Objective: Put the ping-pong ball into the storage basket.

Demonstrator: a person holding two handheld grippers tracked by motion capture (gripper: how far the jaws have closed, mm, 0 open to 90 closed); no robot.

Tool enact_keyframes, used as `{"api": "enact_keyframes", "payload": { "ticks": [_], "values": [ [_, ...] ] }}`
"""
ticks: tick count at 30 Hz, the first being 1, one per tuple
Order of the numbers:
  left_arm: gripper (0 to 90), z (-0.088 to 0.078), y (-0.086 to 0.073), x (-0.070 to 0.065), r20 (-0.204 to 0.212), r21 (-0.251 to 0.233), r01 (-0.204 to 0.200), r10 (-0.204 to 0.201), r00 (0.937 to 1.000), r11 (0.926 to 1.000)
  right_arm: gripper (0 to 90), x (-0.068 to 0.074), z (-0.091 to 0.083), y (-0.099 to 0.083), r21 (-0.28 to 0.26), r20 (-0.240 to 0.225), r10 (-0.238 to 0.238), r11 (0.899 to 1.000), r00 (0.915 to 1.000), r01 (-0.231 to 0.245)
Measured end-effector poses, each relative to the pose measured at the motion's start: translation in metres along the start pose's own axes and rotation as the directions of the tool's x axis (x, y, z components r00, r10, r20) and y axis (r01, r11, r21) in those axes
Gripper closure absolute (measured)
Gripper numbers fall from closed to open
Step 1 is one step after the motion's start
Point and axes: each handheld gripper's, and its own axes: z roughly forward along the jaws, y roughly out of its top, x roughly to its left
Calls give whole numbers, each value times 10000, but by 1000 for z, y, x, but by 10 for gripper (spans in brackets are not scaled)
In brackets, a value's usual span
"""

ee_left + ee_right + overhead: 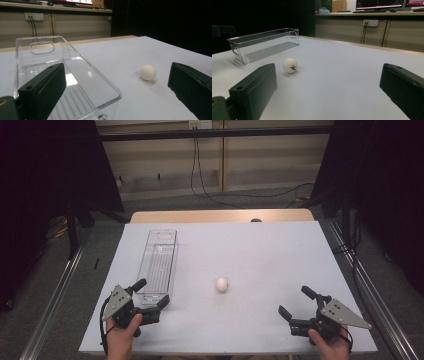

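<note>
White, round ball point(221, 284) bears a small dark mark; left gripper point(150, 295) and right gripper point(297, 303) gape empty.

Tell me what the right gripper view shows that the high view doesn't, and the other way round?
Right gripper view alone: a dark printed mark on the white ball, a wall socket, and lit monitors on a far desk.

High view alone: both hand-held grippers at once, the left gripper at the near end of the clear bin, the right gripper off to the side, each with jaws apart.

Both: the ball, the bin and the white table.
</note>
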Motion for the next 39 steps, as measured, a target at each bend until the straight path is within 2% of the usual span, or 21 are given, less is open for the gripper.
{"api": "enact_keyframes", "payload": {
  "ticks": [1, 6, 11, 19, 20, 21, 24, 26, 29, 31, 36, 37, 39],
  "values": [
    [19, 2, 1, -2, 124, -59, 28, -27, 9999, 10000, 8, 0, 0, 0, -12, 17, -2, 10000, 10000, 2],
    [19, 4, 2, -5, 160, 20, 26, -26, 9999, 10000, 8, 0, 0, 0, 7, 29, -50, 10000, 10000, 50],
    [19, 10, 4, -9, 379, 49, -46, 44, 9993, 10000, 8, 0, 1, -1, 57, -15, -84, 9999, 10000, 84],
    [19, 16, 7, -16, 421, 96, -7, 3, 9991, 10000, 8, -1, 1, -1, 53, 109, -1, 10000, 9999, 1],
    [19, 16, 7, -15, 477, 166, -149, 141, 9988, 9998, 8, -1, 1, -1, 54, 134, -11, 10000, 9999, 10],
    [19, 18, 7, -17, 399, 58, -21, 19, 9992, 10000, 8, -1, 1, -1, 48, 135, -19, 10000, 9999, 18],
    [19, 19, 7, -19, 479, 204, -180, 170, 9987, 9996, 8, -2, 1, -1, 50, 85, -58, 10000, 9999, 58],
    [19, 22, 7, -22, 563, 154, -26, 17, 9984, 9999, 8, -1, 1, -1, 54, 124, -19, 10000, 9999, 18],
    [19, 24, 8, -24, 649, 257, -181, 164, 9978, 9995, 9, -1, 1, -1, 60, 107, -11, 10000, 9999, 10],
    [19, 27, 9, -27, 734, 165, -67, 55, 9973, 9998, 9, -1, 1, -1, 60, 92, -16, 10000, 10000, 15],
    [19, 33, 10, -30, 736, 240, -182, 164, 9972, 9995, 11, -1, 1, -1, 95, -30, -134, 9999, 9999, 134],
    [19, 33, 10, -29, 801, 389, -400, 368, 9961, 9984, 11, -1, 1, -1, 84, -29, -136, 9999, 9999, 136],
    [19, 35, 9, -32, 784, 275, -148, 126, 9968, 9995, 11, -1, 1, -1, 71, -4, -126, 9999, 9999, 126]
  ]
}}
